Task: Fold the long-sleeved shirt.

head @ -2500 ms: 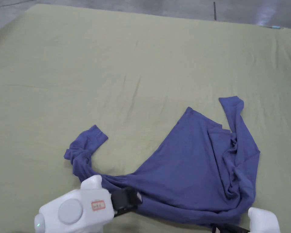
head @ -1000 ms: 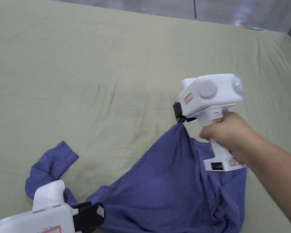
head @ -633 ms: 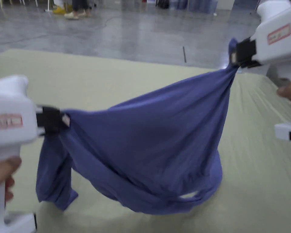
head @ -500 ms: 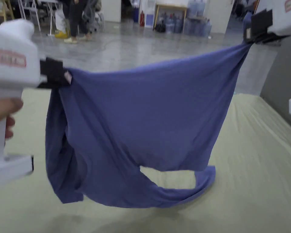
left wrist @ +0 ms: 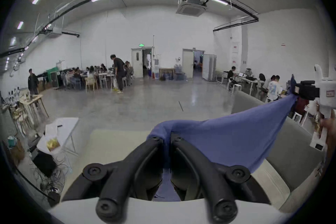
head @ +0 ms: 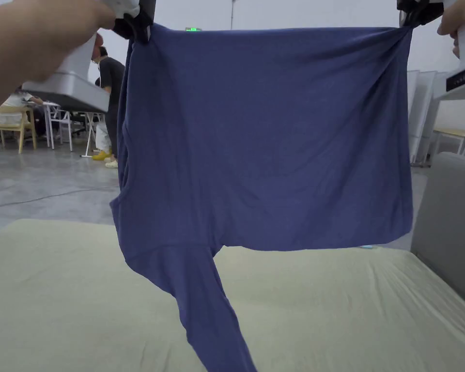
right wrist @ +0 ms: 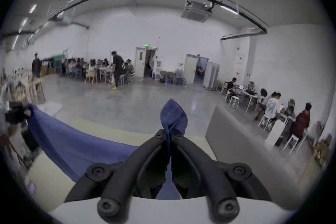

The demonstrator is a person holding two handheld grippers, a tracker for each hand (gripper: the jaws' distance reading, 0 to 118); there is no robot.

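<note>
Left gripper (head: pixel 138 22), top left of the head view, and right gripper (head: pixel 413 12), top right, are each clamping a corner of the blue shirt (head: pixel 265 140), jaws closed on fabric. Moments ago it was lying crumpled on the green bed cover (head: pixel 57 290); now it is hanging spread and taut, ready for laying flat. One sleeve (head: pixel 212 315) is dangling toward the lower centre.

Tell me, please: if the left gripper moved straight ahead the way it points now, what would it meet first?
Apart from the shirt bunched in the left gripper, the way looks free: open floor ahead, though depth is unclear.
</note>
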